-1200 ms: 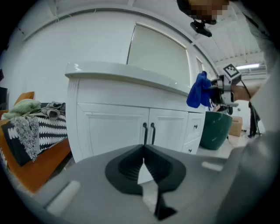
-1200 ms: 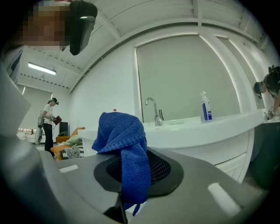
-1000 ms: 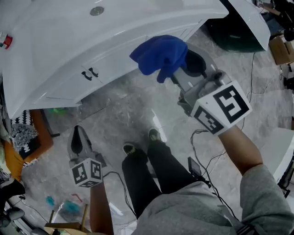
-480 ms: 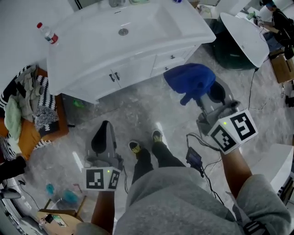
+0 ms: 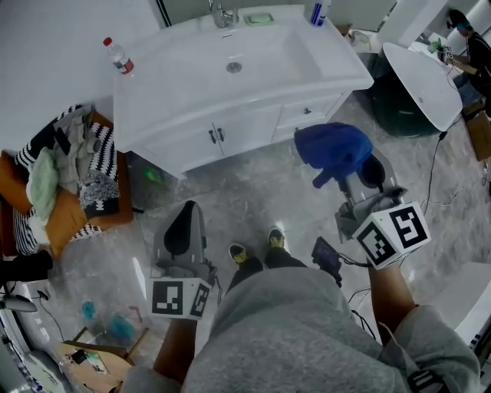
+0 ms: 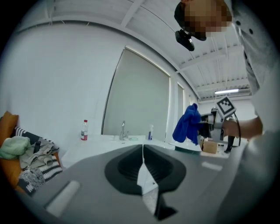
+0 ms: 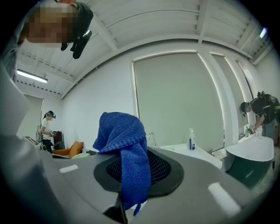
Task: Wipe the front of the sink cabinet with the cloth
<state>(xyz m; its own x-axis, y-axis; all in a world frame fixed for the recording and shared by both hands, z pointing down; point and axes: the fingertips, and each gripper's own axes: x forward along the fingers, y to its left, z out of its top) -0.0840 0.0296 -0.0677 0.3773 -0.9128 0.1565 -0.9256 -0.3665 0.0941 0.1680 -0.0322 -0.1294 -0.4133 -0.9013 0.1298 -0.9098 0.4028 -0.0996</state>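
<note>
Two handheld grippers, one cloth and one sink cabinet were on record.

Item 1, blue knitted cloth point(image 5: 331, 150): bunched and draped over the tips of the right gripper point(image 5: 351, 175). Its fingers pinched a fold, and the rest hung loose on either side. The cloth hung over the marble floor point(image 5: 253, 188), near the right end of the cabinet but apart from it, with no wiping contact. Judged purpose of the hold: to keep a wad forward of the fingers, ready to be pressed onto a panel.

Item 2, white sink cabinet point(image 5: 253, 127): front with paired doors point(image 5: 217, 136) and a drawer point(image 5: 308, 113), facing the person. On its surface point(image 5: 153, 77) stood a water bottle point(image 5: 118, 54) at the left, with a tap point(image 5: 222, 11) and a pump bottle point(image 5: 317, 11) at the back. All were off the front, so judged no hindrance to the wipe.

Item 3, left gripper point(image 6: 143, 168): fingers pressed together, nothing between them. It was held low and close to the body on the left, pointing toward the cabinet. Judged idle and out of the working arm's path.

Item 4, arms: right forearm extended forward and out from the body, its gripper tilted toward the cabinet. Left forearm tucked in. The person's shoes point(image 5: 257, 246) were well apart from the cabinet base.
</note>
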